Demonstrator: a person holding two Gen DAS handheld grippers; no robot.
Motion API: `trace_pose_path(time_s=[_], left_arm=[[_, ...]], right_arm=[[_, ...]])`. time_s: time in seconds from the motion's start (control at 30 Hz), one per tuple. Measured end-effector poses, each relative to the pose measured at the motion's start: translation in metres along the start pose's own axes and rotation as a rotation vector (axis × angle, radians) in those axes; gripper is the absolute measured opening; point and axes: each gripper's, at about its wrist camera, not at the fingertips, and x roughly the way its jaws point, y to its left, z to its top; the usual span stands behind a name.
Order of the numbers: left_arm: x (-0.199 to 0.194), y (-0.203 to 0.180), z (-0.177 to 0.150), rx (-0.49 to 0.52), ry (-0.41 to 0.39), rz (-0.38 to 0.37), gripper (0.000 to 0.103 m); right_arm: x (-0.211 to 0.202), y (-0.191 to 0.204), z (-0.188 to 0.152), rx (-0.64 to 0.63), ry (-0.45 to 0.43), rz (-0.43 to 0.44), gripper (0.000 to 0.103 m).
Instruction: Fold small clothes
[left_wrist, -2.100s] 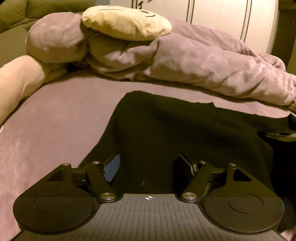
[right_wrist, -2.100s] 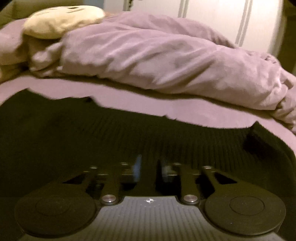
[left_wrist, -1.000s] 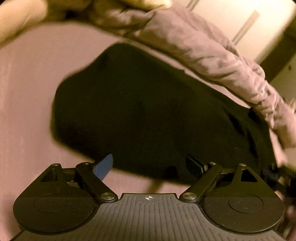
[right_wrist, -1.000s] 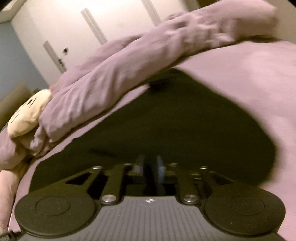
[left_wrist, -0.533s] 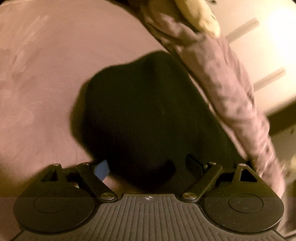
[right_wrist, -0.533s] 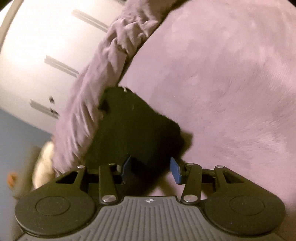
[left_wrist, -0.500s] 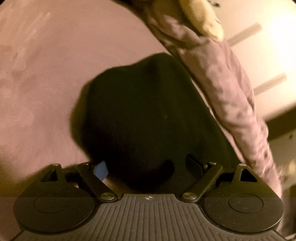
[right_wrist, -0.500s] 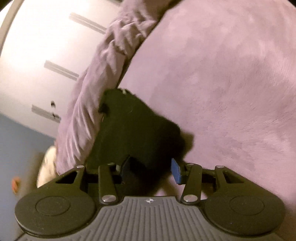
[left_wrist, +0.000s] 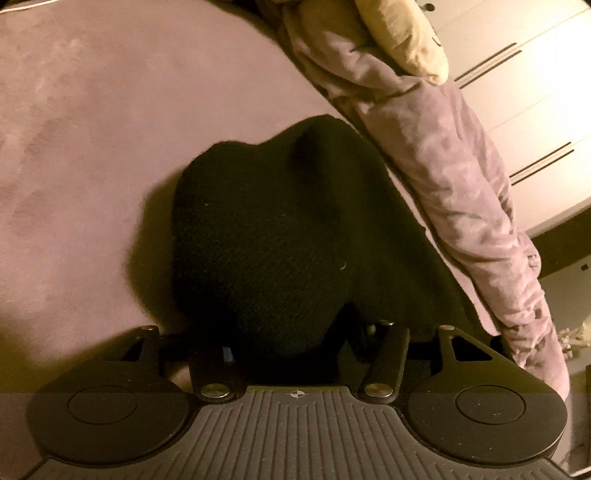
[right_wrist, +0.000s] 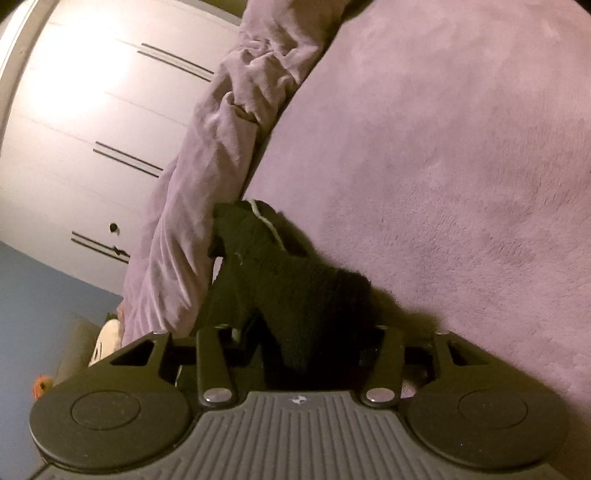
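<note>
1. Evidently the black knit garment (left_wrist: 266, 236) lay on the mauve bed cover (left_wrist: 81, 155), bunched into a rounded heap with its far side just beside the rumpled duvet (left_wrist: 443, 155), which left bare cover on the near side as room to work

2. The left gripper (left_wrist: 291, 350) was down at one end of the garment, and its jaws had just been closing with a thick wad of the knit between them; the fabric filled the gap and hid both pads, so they appeared to be gripping the garment, likely to gain an end for the fold

3. The right gripper (right_wrist: 314, 354) was at the other end, where the black knit (right_wrist: 295, 288) ran in between its jaws; these had just been opening, and the pads were lost in the dark fabric, so I could not tell whether they pressed on the cloth or stood clear of it

4. Each gripper sat rolled over on its side, low and close to the cover, which suited pinching a layered edge rather than a single ply

5. A pale cord or label (right_wrist: 266, 221) showed at the garment's far tip, close against the duvet

6. A cream plush pillow (left_wrist: 402, 33) rested on the duvet, and white wardrobe doors (right_wrist: 81, 110) stood beyond, both apart from the work

7. Judged from this, the fold looked under way and not finished, as the knit was heaped, not flat
</note>
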Motion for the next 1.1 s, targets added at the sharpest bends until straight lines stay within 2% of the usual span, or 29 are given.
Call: trace_pose_path(time_s=[0.03,0.1,0.17,0.27,0.33,0.47,0.6,0.67,0.73,0.8,0.83,0.87,0.9,0.97,1.0,1.1], left_arm=[[0.001,-0.001,0.001,0.004,-0.002,0.002,0.055],[0.002,-0.005,0.003,0.033,0.001,0.012,0.044],[0.001,-0.011,0.004,0.054,0.002,0.028,0.039],[-0.009,-0.019,0.005,0.083,-0.018,0.025,0.035],[-0.017,-0.023,0.008,0.093,-0.027,0.016,0.034],[-0.032,-0.03,0.012,0.118,-0.038,-0.008,0.03],[-0.048,-0.028,0.015,0.143,-0.059,-0.057,0.026],[-0.047,-0.022,0.015,0.151,-0.062,-0.03,0.023],[-0.036,-0.011,0.017,0.132,-0.013,0.015,0.022],[-0.027,0.0,0.015,0.121,0.036,0.027,0.027],[-0.027,0.001,0.013,0.139,0.034,0.032,0.031],[-0.028,0.0,0.011,0.166,0.023,0.042,0.041],[-0.03,-0.001,0.009,0.186,0.013,0.067,0.053],[-0.034,-0.005,0.007,0.226,-0.024,0.125,0.062],[-0.037,-0.007,0.006,0.237,-0.039,0.149,0.067],[-0.043,-0.016,0.002,0.262,-0.103,0.232,0.071]], right_arm=[[0.001,0.001,0.0,0.003,-0.001,0.0,0.048],[0.002,0.006,0.0,-0.021,0.0,-0.019,0.041],[0.001,0.014,0.0,-0.089,0.003,-0.064,0.031],[-0.006,0.033,-0.003,-0.219,-0.01,-0.115,0.026],[-0.014,0.046,-0.003,-0.281,-0.022,-0.114,0.025],[-0.024,0.062,-0.003,-0.323,-0.036,-0.121,0.024],[-0.038,0.065,0.0,-0.302,-0.055,-0.081,0.023],[-0.042,0.06,-0.004,-0.322,-0.06,-0.086,0.023],[-0.036,0.046,-0.007,-0.306,-0.016,-0.155,0.029],[-0.039,0.027,-0.003,-0.214,0.013,-0.193,0.036],[-0.046,0.022,0.0,-0.188,-0.011,-0.207,0.046],[-0.054,0.021,0.002,-0.189,-0.057,-0.232,0.05],[-0.065,0.024,0.006,-0.219,-0.116,-0.271,0.05],[-0.075,0.036,0.011,-0.288,-0.184,-0.285,0.05],[-0.076,0.045,0.012,-0.336,-0.191,-0.269,0.05],[-0.06,0.083,-0.002,-0.544,-0.141,-0.217,0.05]])
